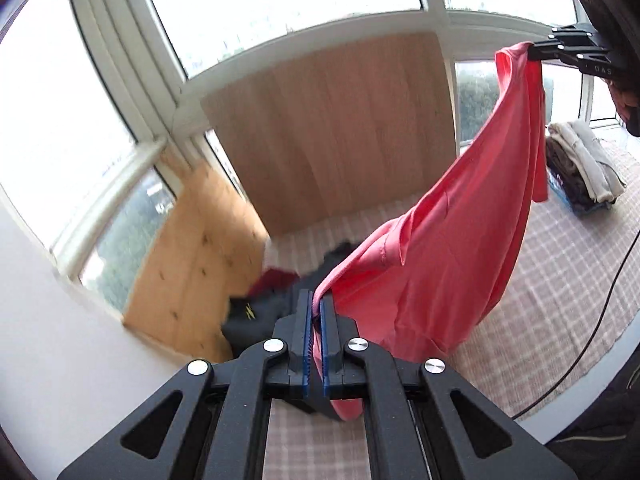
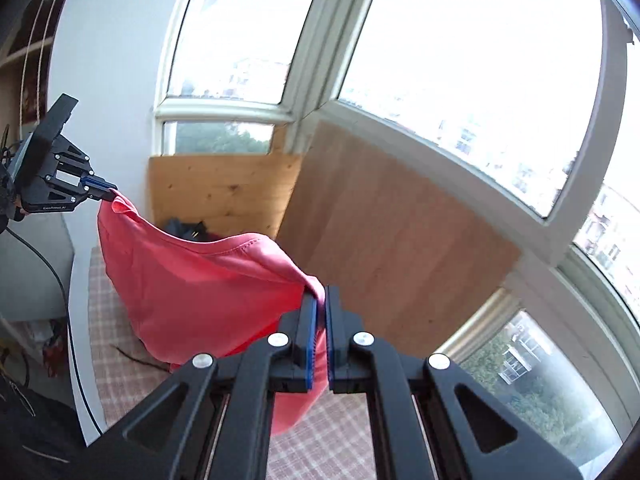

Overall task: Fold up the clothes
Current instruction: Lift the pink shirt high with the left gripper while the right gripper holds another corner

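Observation:
A coral-pink garment (image 1: 452,248) hangs in the air between both grippers, above the checked cloth of the work surface (image 1: 560,280). My left gripper (image 1: 317,300) is shut on one edge of it, with pink fabric pinched between the blue pads. In the left wrist view the right gripper (image 1: 534,49) holds the other end at the upper right. In the right wrist view my right gripper (image 2: 320,300) is shut on the pink garment (image 2: 192,280), and the left gripper (image 2: 110,194) clamps its far corner at the left. The cloth sags between them.
A pile of dark clothes (image 1: 272,300) with a red piece lies at the far corner by the wooden boards (image 1: 332,128). A stack of folded clothes (image 1: 580,168) sits at the right. A black cable (image 1: 592,340) runs over the surface edge. Windows surround the corner.

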A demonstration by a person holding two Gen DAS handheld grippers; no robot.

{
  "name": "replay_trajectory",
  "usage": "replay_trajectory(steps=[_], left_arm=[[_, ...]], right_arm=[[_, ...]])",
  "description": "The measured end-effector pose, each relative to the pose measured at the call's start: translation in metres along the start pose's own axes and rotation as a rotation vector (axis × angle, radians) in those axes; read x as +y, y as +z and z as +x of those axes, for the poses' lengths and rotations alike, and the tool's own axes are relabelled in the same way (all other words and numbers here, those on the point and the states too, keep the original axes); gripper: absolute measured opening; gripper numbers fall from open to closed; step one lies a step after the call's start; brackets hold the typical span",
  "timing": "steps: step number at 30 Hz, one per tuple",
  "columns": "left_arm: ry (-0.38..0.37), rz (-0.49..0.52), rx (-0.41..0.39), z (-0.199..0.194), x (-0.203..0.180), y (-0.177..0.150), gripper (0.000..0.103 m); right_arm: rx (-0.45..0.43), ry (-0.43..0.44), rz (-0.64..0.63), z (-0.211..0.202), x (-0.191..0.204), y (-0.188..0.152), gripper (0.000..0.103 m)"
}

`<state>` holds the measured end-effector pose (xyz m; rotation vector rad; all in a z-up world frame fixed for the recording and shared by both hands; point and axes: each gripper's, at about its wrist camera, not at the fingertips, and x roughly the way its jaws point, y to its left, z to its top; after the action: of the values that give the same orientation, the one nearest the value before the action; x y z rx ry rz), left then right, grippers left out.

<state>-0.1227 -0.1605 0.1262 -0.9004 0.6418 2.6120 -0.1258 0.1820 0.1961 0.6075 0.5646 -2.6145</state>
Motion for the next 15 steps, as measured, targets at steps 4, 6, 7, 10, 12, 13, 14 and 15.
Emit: replay_trajectory(steps=[4,6,7,10,12,13,14,15], left_arm=[[-0.01,0.055,-0.196,-0.061,-0.001,0.087,0.003],[-0.021,0.076,-0.264,-0.089,-0.001,0.121,0.003],[-0.027,0.086,-0.299,-0.102,-0.001,0.136,0.003],[-0.034,0.111,-0.393,-0.139,-0.005,0.17,0.003],[-0.048,0.125,-0.444,-0.16,-0.009,0.186,0.003],[-0.053,0.135,-0.462,-0.167,-0.011,0.192,0.003],[-0.059,0.15,-0.476,-0.172,-0.015,0.196,0.003],[-0.065,0.165,-0.488,-0.177,-0.018,0.2,0.003]], right_arm=[[-0.08,-0.162,0.083,-0.089,-0.032,0.02,0.004],[-0.114,-0.234,0.1,-0.131,-0.037,0.029,0.004],[-0.132,-0.27,0.107,-0.152,-0.038,0.033,0.004],[-0.169,-0.353,0.128,-0.204,-0.04,0.043,0.004],[-0.187,-0.404,0.139,-0.235,-0.039,0.048,0.004],[-0.188,-0.428,0.138,-0.245,-0.038,0.05,0.004],[-0.189,-0.452,0.136,-0.256,-0.037,0.051,0.004],[-0.189,-0.475,0.134,-0.264,-0.036,0.052,0.004]])
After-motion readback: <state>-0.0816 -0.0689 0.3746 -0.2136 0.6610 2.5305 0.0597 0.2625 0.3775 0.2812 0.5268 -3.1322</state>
